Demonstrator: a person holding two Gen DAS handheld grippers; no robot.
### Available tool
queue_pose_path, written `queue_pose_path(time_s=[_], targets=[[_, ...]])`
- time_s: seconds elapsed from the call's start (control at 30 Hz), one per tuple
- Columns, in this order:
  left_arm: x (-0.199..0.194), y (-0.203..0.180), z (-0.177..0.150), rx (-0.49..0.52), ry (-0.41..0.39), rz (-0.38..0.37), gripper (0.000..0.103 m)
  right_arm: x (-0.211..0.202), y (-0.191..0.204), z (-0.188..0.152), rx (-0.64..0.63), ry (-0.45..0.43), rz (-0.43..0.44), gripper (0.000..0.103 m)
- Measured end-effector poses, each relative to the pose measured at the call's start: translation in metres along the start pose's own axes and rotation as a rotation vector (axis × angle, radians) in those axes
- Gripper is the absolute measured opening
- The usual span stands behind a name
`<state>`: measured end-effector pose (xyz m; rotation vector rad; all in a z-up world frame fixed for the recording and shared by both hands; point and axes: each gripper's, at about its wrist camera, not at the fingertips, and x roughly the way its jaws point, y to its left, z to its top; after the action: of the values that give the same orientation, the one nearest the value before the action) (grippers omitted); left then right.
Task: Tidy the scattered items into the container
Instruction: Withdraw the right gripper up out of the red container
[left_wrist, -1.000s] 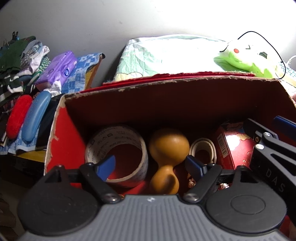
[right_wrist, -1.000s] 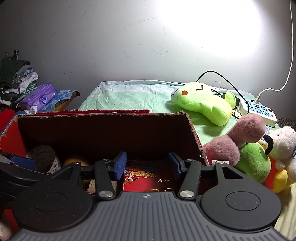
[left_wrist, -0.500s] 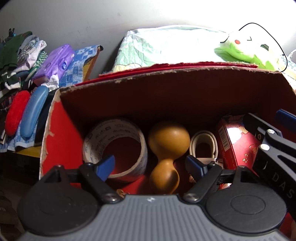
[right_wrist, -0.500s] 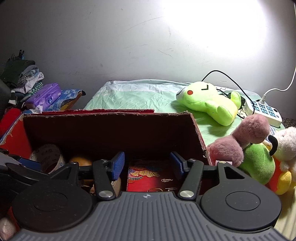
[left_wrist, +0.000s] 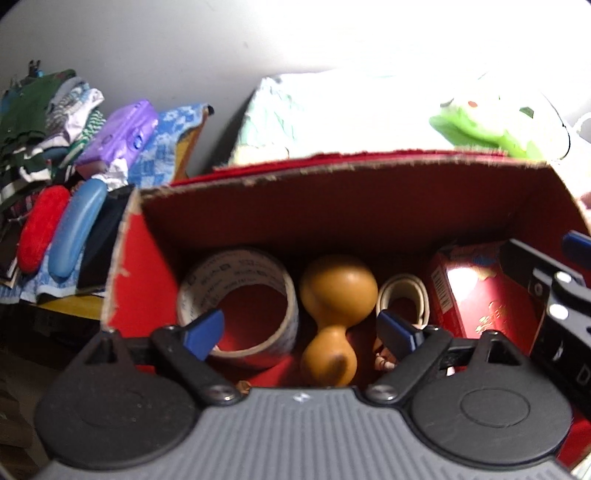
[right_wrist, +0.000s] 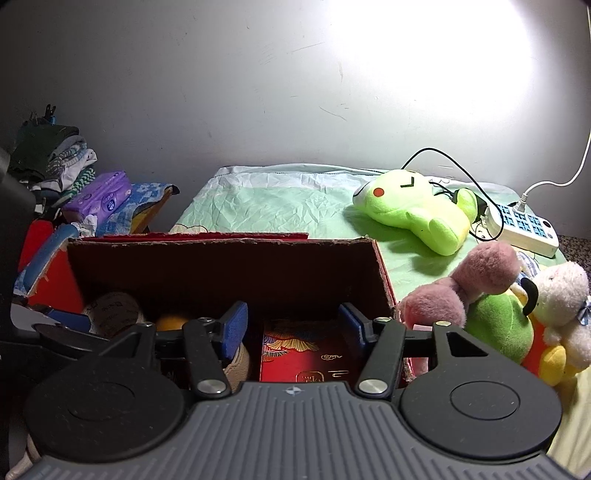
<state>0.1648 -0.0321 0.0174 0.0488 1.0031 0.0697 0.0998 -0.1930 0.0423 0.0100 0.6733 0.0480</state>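
The left gripper (left_wrist: 301, 330) was held over the open red cardboard box (left_wrist: 332, 206), its blue-padded jaws having just been spread wider, with nothing gripped; the wooden gourd-shaped piece (left_wrist: 334, 317) lay below the gap, untouched. Under the left-hand pad a roll of clear tape (left_wrist: 240, 291) was seen, printed around its band with small grey lettering too blurred to be read. Past the right-hand pad a pale, flattened loop of strap (left_wrist: 404, 299) was propped, and further right a glossy red carton (left_wrist: 480, 295) with a barcode on its side. Letters reading "D" and "DAS" could only partly be made out on the black arm at the right edge. The right gripper (right_wrist: 293, 326) was likewise held parted and empty over the same box, directly above the carton (right_wrist: 306, 354), whose lid bore gold and blue ornament and gold characters not legible. Beyond it, on crumpled pale green bedding (right_wrist: 266, 199), a lime green plush toy (right_wrist: 410, 210) lay beside a white power strip (right_wrist: 524, 229). To its right, fuzzy pink, green and white plush toys (right_wrist: 491, 306) were heaped. Far to its left, a purple tissue pack (right_wrist: 98, 197) rested by folded clothes (right_wrist: 55, 158).
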Motion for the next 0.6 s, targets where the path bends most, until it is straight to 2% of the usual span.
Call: queue_pose_path(time_s=[0.27,0.6], targets=[[-0.042,-0.004,-0.004,0.013,-0.124,0.054,0.098,-0.02,-0.011,0.001,0.068,0.024,0.023,0.06],[-0.079,0.007,-0.015,-0.071,-0.117,0.058,0.099,-0.05,-0.012,-0.003,0.09,0.06,0.036,0.075]])
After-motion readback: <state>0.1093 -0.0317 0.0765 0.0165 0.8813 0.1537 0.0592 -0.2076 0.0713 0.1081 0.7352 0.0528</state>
